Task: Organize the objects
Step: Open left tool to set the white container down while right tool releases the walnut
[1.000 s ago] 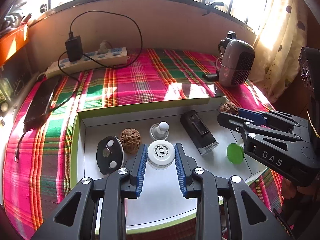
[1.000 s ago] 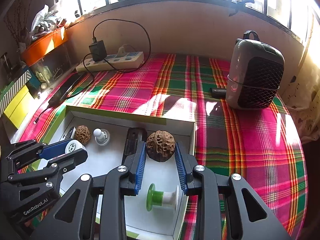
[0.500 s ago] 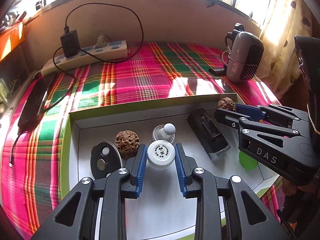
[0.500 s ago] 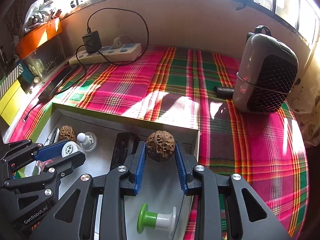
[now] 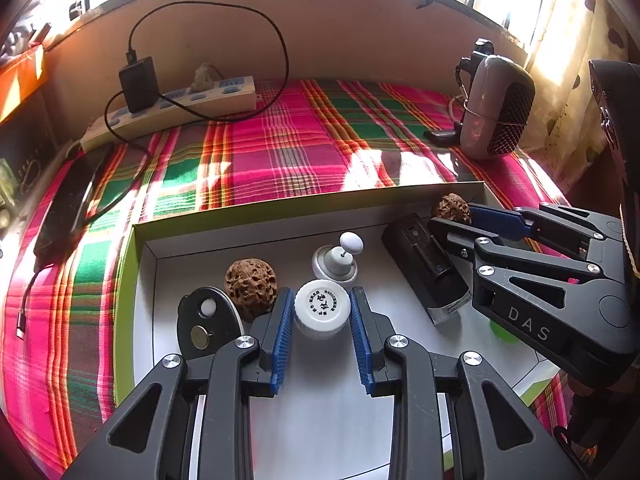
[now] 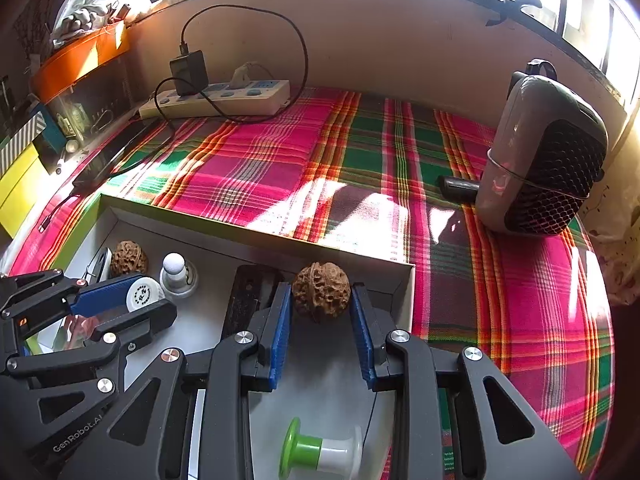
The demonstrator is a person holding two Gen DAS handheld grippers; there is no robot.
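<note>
Left gripper (image 5: 322, 312) has its jaws clamped on a small white jar (image 5: 322, 307), blue pads pressed to both sides of the round lid, down inside the white tray (image 5: 144, 280). Right gripper (image 6: 321, 304) is doing the same with a walnut (image 6: 321, 294): jaws narrow, pads tight on either flank of the shell, held at the tray's far right corner close to the wall; whether it touches the floor of the tray can't be told.

Just left of the jar, a second walnut (image 5: 251, 285) sits on the tray floor, touching a black oval disc (image 5: 206, 326) that leans beside it. Right behind the jar stands a little grey stand with a white ball (image 5: 351, 241) on top. Further right a black rectangular case (image 5: 424, 264) lies at an angle, near the right gripper's fingers. In the right wrist view, a green-and-white spool (image 6: 320, 450) lies on its side beneath that gripper.

The tray rests on a pink and green plaid cloth (image 5: 280, 152). Beyond it, along the back, a white power strip (image 5: 180, 108) with a black charger (image 5: 138, 84) plugged in, and off to the right a grey speaker (image 6: 544, 160) with a mesh front.
</note>
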